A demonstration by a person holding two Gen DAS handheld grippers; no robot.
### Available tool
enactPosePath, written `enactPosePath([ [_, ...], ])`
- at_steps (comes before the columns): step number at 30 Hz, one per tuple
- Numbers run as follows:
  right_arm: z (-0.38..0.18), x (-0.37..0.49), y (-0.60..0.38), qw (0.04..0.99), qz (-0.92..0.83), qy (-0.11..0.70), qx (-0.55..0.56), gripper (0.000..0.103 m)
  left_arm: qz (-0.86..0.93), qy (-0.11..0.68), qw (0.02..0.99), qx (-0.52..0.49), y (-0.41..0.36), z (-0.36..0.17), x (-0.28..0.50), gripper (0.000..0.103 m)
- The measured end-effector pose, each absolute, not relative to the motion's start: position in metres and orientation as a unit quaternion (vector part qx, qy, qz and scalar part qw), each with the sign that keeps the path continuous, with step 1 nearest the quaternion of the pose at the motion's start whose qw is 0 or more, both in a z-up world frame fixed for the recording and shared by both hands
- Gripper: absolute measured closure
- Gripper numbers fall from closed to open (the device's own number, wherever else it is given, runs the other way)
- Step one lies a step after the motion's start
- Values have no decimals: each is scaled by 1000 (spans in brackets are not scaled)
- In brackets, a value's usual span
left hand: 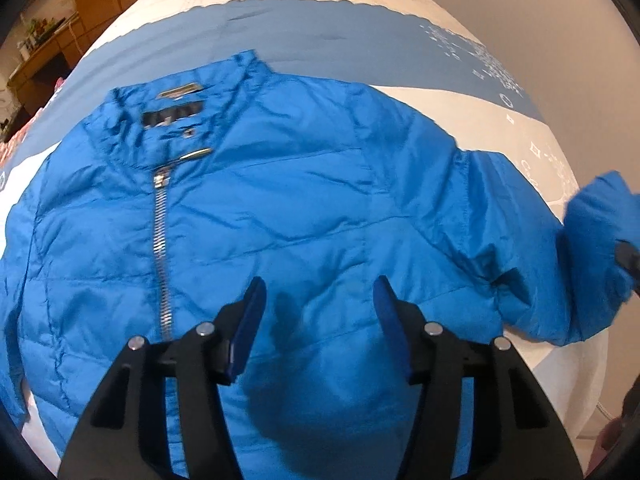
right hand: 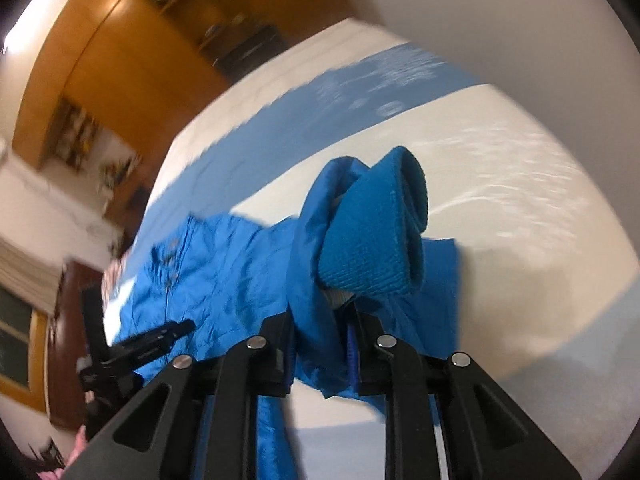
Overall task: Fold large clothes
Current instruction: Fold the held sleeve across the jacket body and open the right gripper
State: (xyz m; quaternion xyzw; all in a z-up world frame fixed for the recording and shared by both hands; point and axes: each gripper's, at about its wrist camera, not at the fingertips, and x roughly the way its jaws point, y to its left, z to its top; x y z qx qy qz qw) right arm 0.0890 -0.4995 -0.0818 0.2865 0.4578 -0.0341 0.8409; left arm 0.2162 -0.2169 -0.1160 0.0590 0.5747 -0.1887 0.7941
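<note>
- The jacket [left hand: 280, 208] lies front up on the bed [left hand: 420, 12], collar [left hand: 176, 104] at the far side, zip [left hand: 160, 240] closed up to the neck.
- Your left gripper [left hand: 320, 304] hangs over the jacket's lower front. Its jaws stand apart with only fabric below them, and the blue pads [left hand: 252, 320] pinch nothing.
- Your right gripper [right hand: 320, 320] is clamped on the sleeve [right hand: 316, 264] just behind its knitted cuff [right hand: 372, 240]. The cuff sticks out past the fingertips, with its opening turned up and away.
- That sleeve is lifted off the bed. In the left view it rises at the jacket's right edge, and the cuff [left hand: 600, 216] is in the air there.
- The bed cover is white with a blue band [left hand: 320, 40].
- Wooden cupboards [right hand: 120, 60] stand past the bed. The right view is blurred.
</note>
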Motion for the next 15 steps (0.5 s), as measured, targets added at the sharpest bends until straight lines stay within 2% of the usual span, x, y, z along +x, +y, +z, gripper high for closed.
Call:
enactPosePath([
  [9,-102,160,-397,839,45,510,185,82,-172,581,796,6,-169,-110,226,47],
  [10,-106,167,-384,838,53,515,172,80,-174,581,795,-1,-167,-109,227,46],
  [12,-111,172,-368,832,85,521,170,61,-180,580,794,-15,-162,-106,228,43],
  [15,-113,164,-357,818,144,525,183,59,-202,582,787,-38,-162,-104,229,38],
])
